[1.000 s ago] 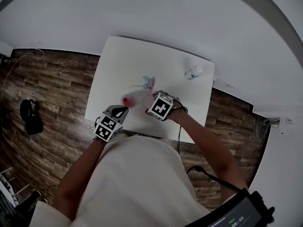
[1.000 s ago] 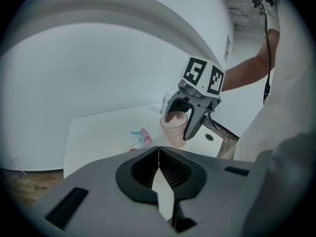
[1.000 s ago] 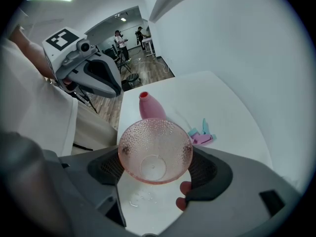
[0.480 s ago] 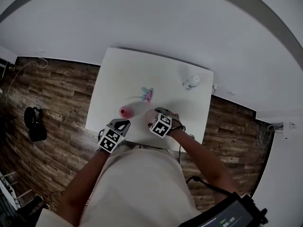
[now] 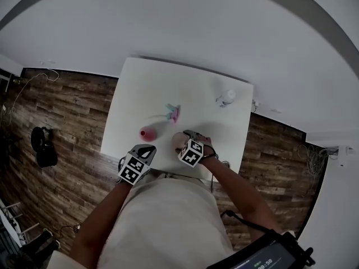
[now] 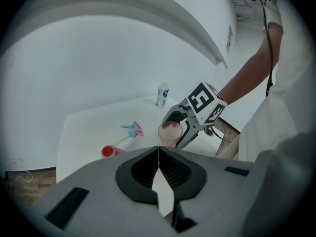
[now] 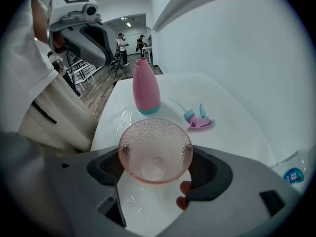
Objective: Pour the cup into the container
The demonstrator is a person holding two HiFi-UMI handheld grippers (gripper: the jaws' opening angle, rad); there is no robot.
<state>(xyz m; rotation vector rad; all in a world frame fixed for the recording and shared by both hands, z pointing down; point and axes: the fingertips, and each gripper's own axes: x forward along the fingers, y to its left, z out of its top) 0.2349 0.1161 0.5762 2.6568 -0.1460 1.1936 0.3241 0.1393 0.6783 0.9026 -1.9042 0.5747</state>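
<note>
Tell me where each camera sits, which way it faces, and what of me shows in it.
Head view: on the head, looking steeply down at the white table; shows both arms, torso, left tongs and right tongs.
Left gripper view: rides the shut left tongs, facing across the table at the cup in the right tongs; shows the right forearm.
Right gripper view: rides the right tongs, looking over the cup toward the pink bottle; shows the shirt.
Shared: all three show cup and pink bottle.
</note>
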